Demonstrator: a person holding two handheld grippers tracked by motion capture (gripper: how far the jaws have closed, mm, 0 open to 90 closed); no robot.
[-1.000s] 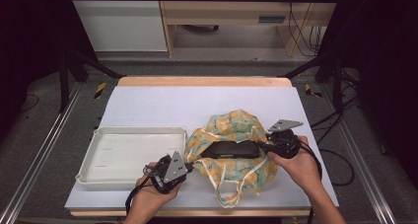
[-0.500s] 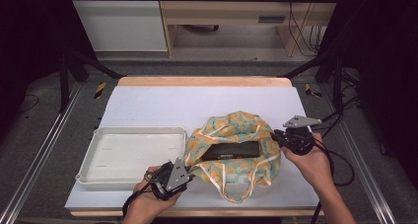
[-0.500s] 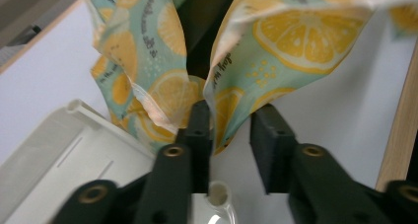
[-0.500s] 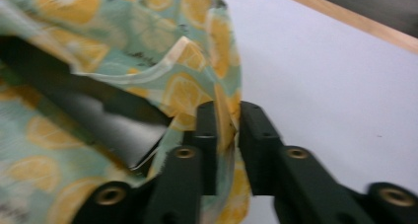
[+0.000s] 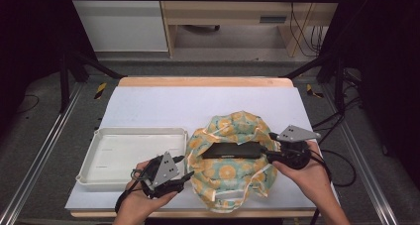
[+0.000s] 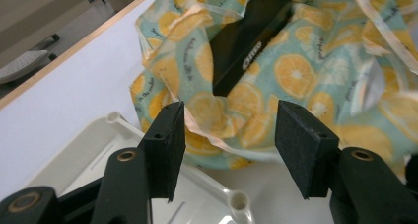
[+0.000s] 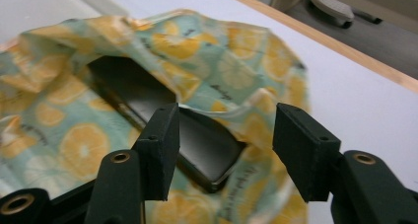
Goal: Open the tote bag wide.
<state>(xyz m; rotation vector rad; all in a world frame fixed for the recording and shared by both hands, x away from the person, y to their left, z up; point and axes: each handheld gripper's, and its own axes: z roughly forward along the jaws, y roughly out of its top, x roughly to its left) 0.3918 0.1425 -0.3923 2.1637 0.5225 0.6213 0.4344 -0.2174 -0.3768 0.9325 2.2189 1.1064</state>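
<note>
Now, bag: orange-print drawstring bag (image 5: 230,158) lying open, black box (image 5: 232,149) inside.
Left gripper (image 6: 227,135): jaws spread, beside white tray (image 5: 126,153).
Right gripper (image 7: 224,135): jaws spread, empty.

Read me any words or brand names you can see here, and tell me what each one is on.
"Otto"-like white logo, on the black box in the bag: blurred, reading uncertain.
Small dark script printed across the orange-print bag: too small to read.
No other text is legible.
</note>
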